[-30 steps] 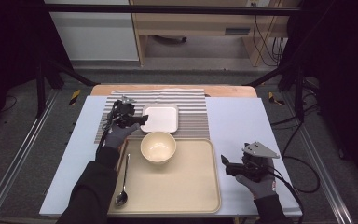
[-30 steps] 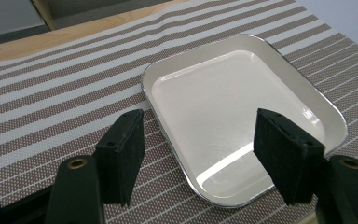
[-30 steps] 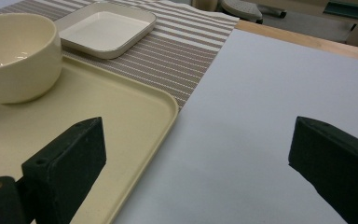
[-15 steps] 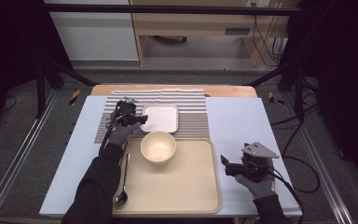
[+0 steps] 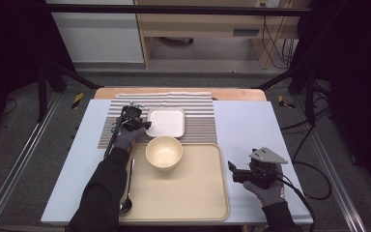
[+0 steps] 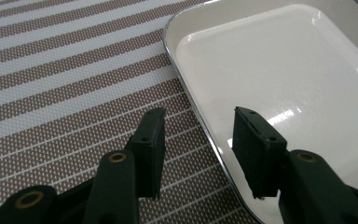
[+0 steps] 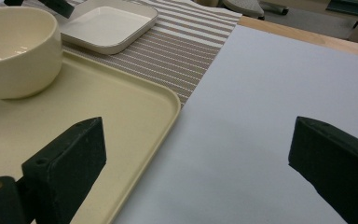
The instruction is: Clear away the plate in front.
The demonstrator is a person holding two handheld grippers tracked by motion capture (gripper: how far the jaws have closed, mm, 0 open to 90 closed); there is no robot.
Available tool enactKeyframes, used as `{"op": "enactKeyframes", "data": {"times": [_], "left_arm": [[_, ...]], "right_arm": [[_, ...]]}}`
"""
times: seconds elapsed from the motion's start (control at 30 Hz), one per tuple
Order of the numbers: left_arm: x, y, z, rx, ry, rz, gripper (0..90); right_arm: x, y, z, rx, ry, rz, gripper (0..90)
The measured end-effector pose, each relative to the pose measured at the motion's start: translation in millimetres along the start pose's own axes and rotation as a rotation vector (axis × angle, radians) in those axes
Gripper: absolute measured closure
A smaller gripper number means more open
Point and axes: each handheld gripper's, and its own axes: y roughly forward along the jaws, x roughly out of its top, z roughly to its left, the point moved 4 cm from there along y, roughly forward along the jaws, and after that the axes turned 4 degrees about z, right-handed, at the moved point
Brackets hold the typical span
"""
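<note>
A white square plate (image 5: 166, 122) (image 6: 279, 70) lies on a striped mat (image 5: 198, 116) (image 6: 51, 70). My left gripper (image 5: 144, 124) (image 6: 200, 135) sits low at the plate's left edge, its jaws astride the rim, one over the mat and one over the plate's inside. They have just been closing, but a gap still shows on both sides of the rim. My right gripper (image 5: 232, 171) (image 7: 196, 158) rests open over the pale blue table (image 5: 251, 125) right of the tray, with nothing between its jaws.
A cream bowl (image 5: 164, 151) (image 7: 14, 51) stands at the far edge of a beige tray (image 5: 188, 193) (image 7: 121, 121). A metal spoon (image 5: 127, 193) lies along the tray's left side, by the left forearm. The plate (image 7: 107, 23) lies beyond the bowl.
The left gripper has sunk a little and settled at the plate's left rim. The right gripper has not moved.
</note>
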Motion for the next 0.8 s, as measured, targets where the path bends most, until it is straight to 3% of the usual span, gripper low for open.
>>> {"op": "enactKeyframes", "data": {"times": [0.33,0.6,0.8], "left_arm": [[-1.1,4.4,-3.9,-0.029,-0.037,0.025,70.2],[0.1,3.9,-5.2,-0.032,-0.099,0.047,77.9],[0.5,3.8,-5.7,-0.036,-0.123,0.047,79.6]], "right_arm": [[-0.2,0.5,0.1,0.001,-0.003,0.002,4.1],[-0.1,0.4,0.6,0.003,-0.001,0.001,4.1],[-0.4,1.3,0.9,0.005,-0.001,0.005,4.1]]}}
